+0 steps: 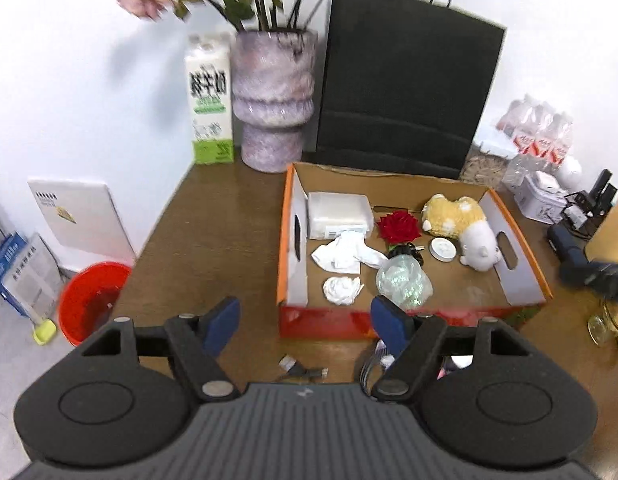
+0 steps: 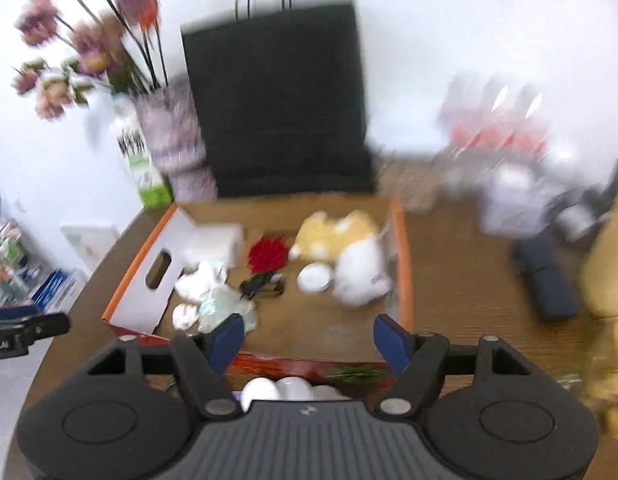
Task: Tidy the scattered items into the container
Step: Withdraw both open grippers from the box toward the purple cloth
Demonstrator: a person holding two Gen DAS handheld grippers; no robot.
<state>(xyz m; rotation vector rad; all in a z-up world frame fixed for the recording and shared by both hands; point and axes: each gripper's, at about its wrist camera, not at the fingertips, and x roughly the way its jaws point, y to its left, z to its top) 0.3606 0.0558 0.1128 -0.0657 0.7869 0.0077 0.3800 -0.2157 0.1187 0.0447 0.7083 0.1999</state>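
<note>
An open cardboard box (image 1: 521,280) (image 2: 129,292) with orange rims sits on the brown table. Inside lie a white case (image 1: 337,216), a red rose (image 1: 399,226) (image 2: 267,254), crumpled white cloths (image 1: 345,256), a clear plastic wad (image 1: 405,282), a round tin (image 1: 442,249) (image 2: 315,278) and a yellow-and-white plush toy (image 1: 463,228) (image 2: 349,252). My left gripper (image 1: 305,320) is open and empty, in front of the box's near wall. My right gripper (image 2: 309,336) is open and empty over the box's near edge. A small cable (image 1: 303,370) lies on the table below the left gripper, and white round items (image 2: 277,390) lie below the right.
A black paper bag (image 1: 405,92), a purple vase (image 1: 271,96) with flowers and a milk carton (image 1: 209,100) stand behind the box. Bottles (image 1: 537,132) and dark gadgets (image 1: 569,240) crowd the right. A red bucket (image 1: 91,300) sits on the floor at the left.
</note>
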